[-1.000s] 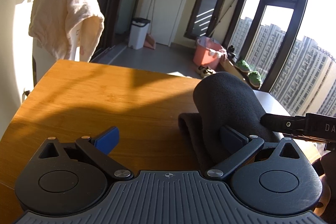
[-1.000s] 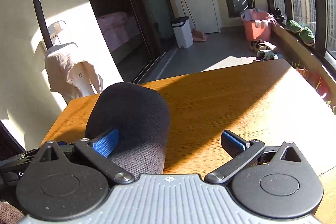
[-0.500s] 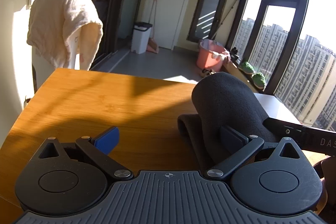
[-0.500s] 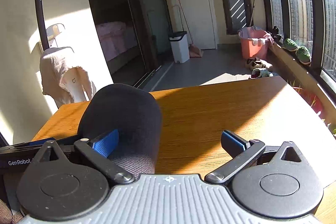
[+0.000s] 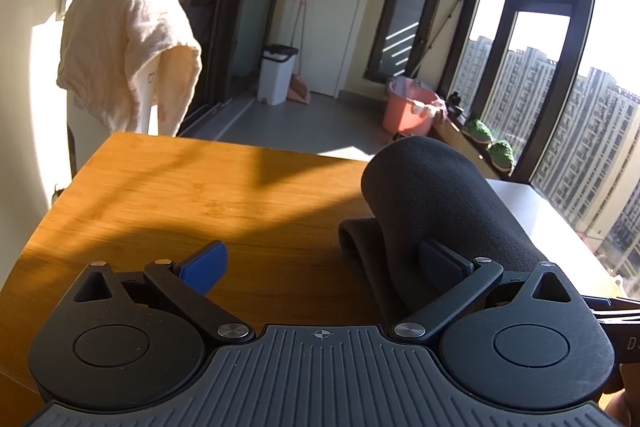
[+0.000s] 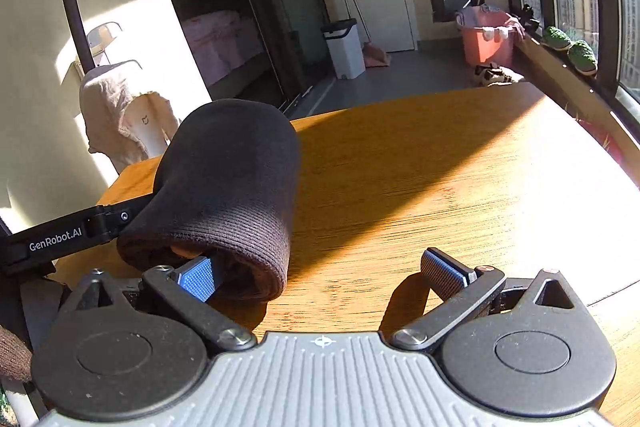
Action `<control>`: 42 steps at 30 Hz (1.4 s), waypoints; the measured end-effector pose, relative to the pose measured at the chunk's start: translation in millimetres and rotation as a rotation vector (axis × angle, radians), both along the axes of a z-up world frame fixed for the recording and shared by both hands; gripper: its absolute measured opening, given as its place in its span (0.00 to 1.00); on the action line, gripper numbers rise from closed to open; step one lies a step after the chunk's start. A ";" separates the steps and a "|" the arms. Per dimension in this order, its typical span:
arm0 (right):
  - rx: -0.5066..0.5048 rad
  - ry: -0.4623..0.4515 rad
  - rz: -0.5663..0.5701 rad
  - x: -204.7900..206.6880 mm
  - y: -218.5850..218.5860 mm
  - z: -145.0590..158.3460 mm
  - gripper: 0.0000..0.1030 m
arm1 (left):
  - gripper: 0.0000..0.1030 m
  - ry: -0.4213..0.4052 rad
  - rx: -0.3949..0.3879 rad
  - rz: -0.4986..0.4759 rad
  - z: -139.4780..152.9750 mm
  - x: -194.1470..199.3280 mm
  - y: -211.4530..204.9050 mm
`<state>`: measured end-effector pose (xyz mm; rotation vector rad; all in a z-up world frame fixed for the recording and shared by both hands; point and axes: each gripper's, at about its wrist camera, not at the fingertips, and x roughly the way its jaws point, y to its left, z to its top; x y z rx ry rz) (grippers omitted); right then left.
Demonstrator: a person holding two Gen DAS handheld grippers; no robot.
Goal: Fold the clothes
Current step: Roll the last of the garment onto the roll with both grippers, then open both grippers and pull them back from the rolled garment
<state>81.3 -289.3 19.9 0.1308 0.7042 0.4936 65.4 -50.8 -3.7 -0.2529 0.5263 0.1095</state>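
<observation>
The left gripper point(image 5: 320, 263) and right gripper point(image 6: 320, 273) both have spread jaws, each with one finger tucked into the dark garment point(image 6: 228, 183). Since a second ago, the right one has lifted its near hem, exposing the opening, so the fold looks underway. Beyond, the desk point(image 6: 440, 163) is bare. The garment's inside is hidden.
</observation>
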 end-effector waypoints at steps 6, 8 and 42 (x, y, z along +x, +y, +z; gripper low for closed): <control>0.011 -0.001 -0.026 -1.4 -4.8 -1.3 1.00 | 1.00 -0.015 0.012 0.010 0.4 -3.2 -2.0; -0.008 -0.005 -0.033 -2.7 -2.3 -1.3 1.00 | 1.00 -0.026 0.016 0.020 1.0 -6.9 -3.0; -0.069 -0.008 -0.090 -46.9 -20.3 -2.0 1.00 | 1.00 0.070 -0.048 0.111 -5.9 -77.1 -20.3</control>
